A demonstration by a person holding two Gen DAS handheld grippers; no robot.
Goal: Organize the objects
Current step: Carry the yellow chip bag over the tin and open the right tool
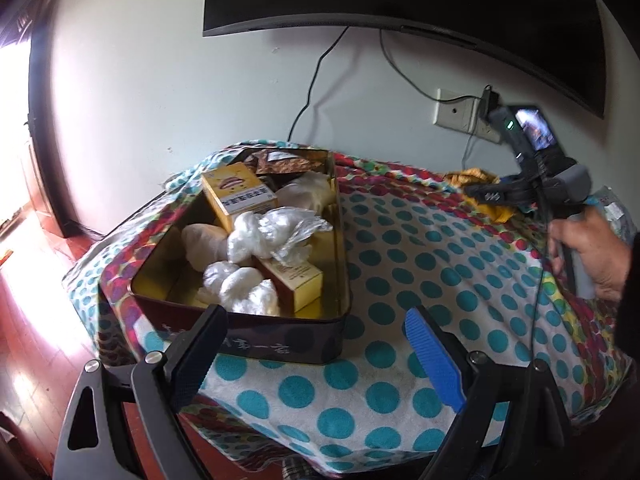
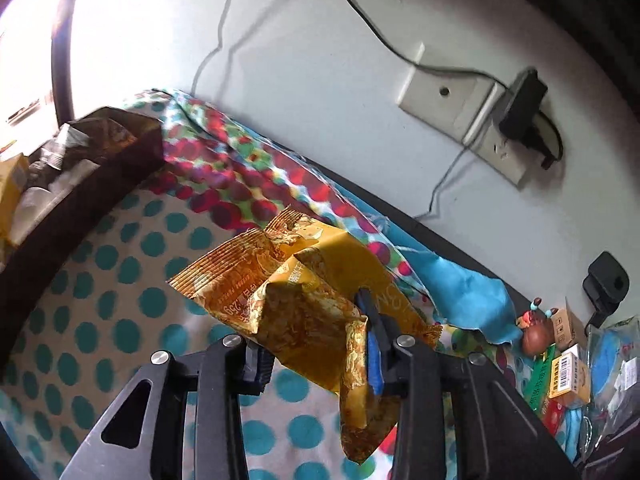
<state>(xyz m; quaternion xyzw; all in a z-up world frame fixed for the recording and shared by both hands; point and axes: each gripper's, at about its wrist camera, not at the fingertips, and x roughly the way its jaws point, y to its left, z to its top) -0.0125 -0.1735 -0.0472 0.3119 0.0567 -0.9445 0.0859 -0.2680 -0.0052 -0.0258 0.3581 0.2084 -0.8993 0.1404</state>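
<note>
Snack packets [image 2: 288, 300] pinched tight in right gripper [image 2: 320, 356], lifted just above dotted counter [image 1: 400, 400]. Left gripper [image 1: 316, 344] wide, holding nothing, near tin box [image 1: 256, 336]. Box already half full. Boxes, bags by right edge left to sort.

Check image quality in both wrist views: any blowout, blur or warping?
Left wrist: window light blows out the left edge and floor; the TV edge bows from fisheye; the tin is sharp. Right wrist: top-left corner is blown out; the tin looks smeared; the yellow packet is sharp.
</note>
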